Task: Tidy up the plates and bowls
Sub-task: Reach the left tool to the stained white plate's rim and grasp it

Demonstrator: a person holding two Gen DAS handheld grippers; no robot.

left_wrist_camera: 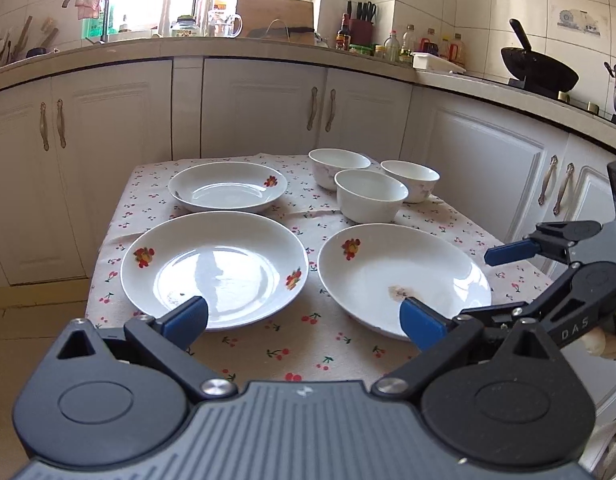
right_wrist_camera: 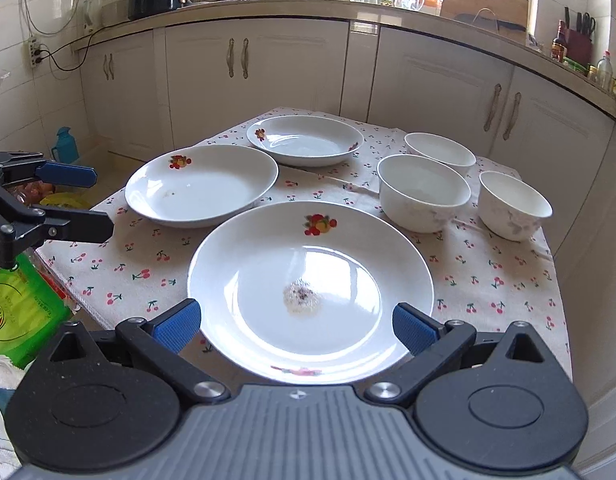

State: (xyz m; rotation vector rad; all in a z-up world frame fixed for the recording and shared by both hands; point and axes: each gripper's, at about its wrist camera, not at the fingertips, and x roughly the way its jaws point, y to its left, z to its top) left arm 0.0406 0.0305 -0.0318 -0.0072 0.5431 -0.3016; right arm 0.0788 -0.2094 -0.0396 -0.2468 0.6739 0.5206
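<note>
Left wrist view: the left gripper point(left_wrist_camera: 303, 318) has its fingers wide and empty above the desk's point(left_wrist_camera: 308, 344) near edge. Three plates point(left_wrist_camera: 213, 268) lie apart on the cloth; three bowls point(left_wrist_camera: 370, 196) cluster at the far right corner

Right wrist view: the right gripper point(right_wrist_camera: 296, 326) has its fingers wide, flanking the nearest plate point(right_wrist_camera: 308, 292) without touching

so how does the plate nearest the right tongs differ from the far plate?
The near plate is larger and has a brownish residue spot at its centre; the far plate is smaller and looks clean. The near one lies alone at the front, the far one sits beside the bowls. Both are white with fruit decals, upright.
</note>
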